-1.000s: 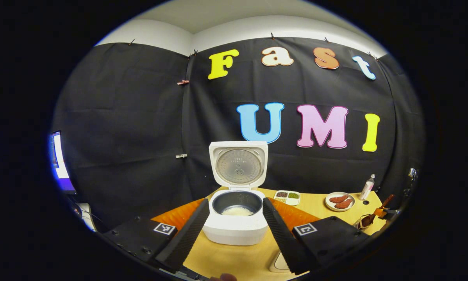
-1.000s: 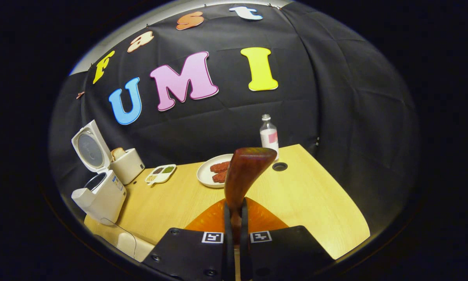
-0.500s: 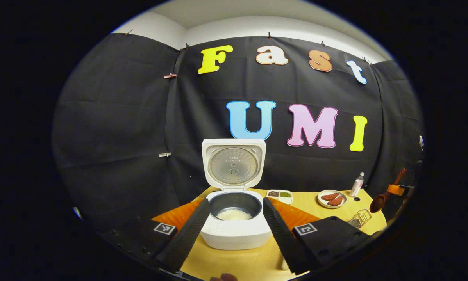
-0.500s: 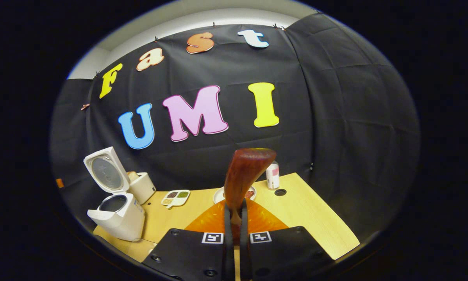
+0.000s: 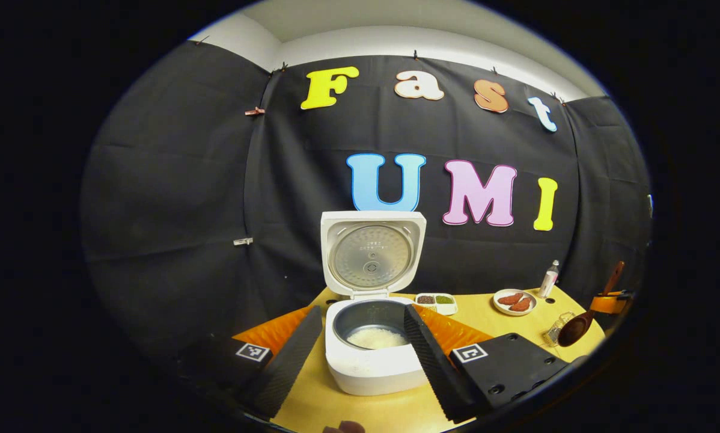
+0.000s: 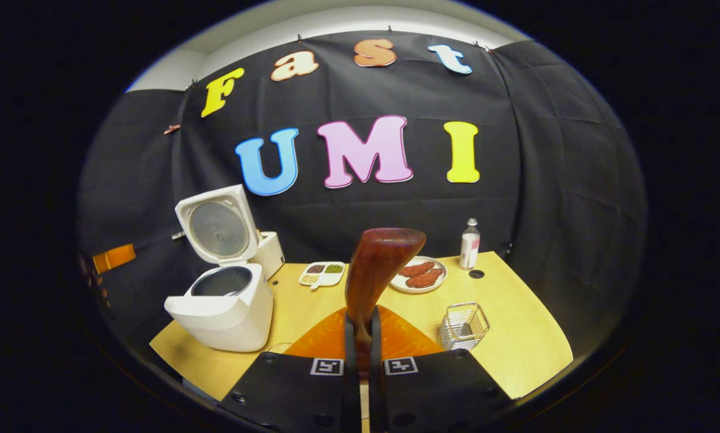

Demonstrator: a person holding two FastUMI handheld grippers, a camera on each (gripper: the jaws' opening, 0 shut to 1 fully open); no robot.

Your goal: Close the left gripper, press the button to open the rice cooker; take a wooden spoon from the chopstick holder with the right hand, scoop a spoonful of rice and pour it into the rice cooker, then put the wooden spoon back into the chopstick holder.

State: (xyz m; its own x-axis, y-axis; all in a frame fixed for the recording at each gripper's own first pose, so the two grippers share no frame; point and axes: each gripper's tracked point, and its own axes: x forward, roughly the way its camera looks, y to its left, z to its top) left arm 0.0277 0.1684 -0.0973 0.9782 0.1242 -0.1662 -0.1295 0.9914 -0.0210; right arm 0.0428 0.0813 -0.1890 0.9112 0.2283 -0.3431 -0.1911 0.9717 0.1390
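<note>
The white rice cooker (image 5: 375, 367) stands open with its lid (image 5: 372, 255) upright and white rice (image 5: 377, 338) in the pot. My left gripper (image 5: 363, 311) is open, one finger on each side of the cooker's front, a little short of it. My right gripper (image 6: 360, 322) is shut on the handle of the wooden spoon (image 6: 381, 258), whose bowl points up and away, its inside hidden. In the left gripper view the wooden spoon (image 5: 575, 329) hangs bowl-down beside the wire chopstick holder (image 5: 556, 330). The chopstick holder (image 6: 463, 326) sits to the right of my right fingers.
On the wooden table (image 6: 516, 349) stand a plate of sausages (image 6: 420, 275), a small bottle (image 6: 469, 243) and a divided dish of grains (image 6: 322, 272). A white box (image 6: 271, 252) sits behind the cooker (image 6: 222, 304). An orange mat (image 6: 396, 337) lies under my right gripper.
The right gripper has lifted the spoon out of the wire holder and swung left, bringing the holder and cooker more into its view. The left gripper has edged closer to the cooker, still open.
</note>
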